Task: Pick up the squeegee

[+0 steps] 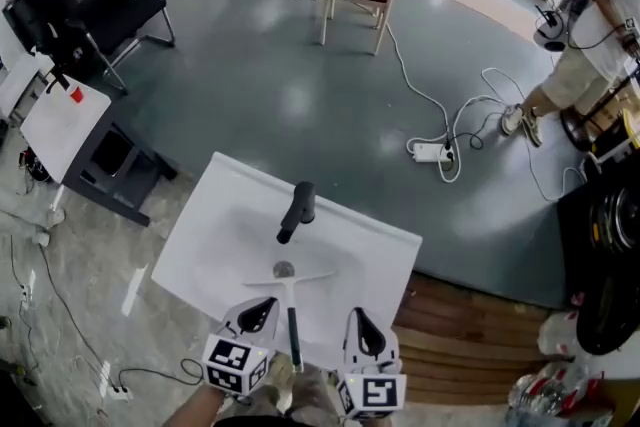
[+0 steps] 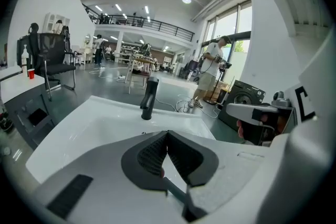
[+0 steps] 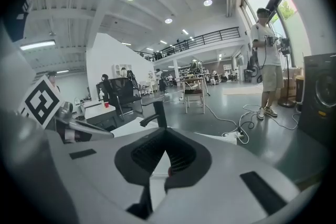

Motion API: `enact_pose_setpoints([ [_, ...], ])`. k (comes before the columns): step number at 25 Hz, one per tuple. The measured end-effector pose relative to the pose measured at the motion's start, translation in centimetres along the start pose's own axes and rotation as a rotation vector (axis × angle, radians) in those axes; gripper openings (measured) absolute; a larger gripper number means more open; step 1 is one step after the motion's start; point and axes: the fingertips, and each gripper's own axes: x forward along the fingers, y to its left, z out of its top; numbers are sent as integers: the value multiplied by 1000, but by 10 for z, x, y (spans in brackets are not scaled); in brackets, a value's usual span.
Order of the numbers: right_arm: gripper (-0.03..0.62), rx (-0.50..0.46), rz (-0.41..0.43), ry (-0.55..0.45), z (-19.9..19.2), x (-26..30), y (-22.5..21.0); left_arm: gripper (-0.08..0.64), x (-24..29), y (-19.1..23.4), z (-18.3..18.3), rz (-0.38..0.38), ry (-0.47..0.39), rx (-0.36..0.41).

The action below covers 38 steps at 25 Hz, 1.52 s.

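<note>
**Squeegee not yet grasped**

The squeegee (image 1: 292, 310) lies flat in the white washbasin (image 1: 215, 205), on the near side of the black faucet (image 1: 297, 210). The left gripper (image 1: 258, 315) and right gripper (image 1: 363, 331) flank its handle, fingers pressed together and holding nothing. The whole pickup remains.

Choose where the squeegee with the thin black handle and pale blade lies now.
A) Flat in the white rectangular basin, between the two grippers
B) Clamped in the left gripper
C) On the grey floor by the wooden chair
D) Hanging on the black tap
A: the head view shows the squeegee flat in the white basin, between the left gripper and the right gripper, both shut and empty.
</note>
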Motion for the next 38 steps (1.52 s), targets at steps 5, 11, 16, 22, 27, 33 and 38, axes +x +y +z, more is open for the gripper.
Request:
enact_pose_setpoints([
  [5,-3,13,13,28,-4,17,-6,3,27,11,-29,21,98,-36],
  [11,-3,20,18,55,-16,33,-18,3,55,20,-52,46,190,-67],
  [16,-3,29,11,76,-25,41,-23,3,73,25,-80,36,306,-148],
  [22,-3,34,9,100,-33,52,-28,31,96,28,-106,1,430,-281],
  [27,-3,39,9,105,-34,58,-31,131,112,32,-119,2,482,-326],
  [33,-3,46,-1,127,-45,61,-42,183,124,37,-142,84,572,-334],
  [38,-3,47,3,125,-41,66,-47,183,133,41,-148,110,631,-337],
])
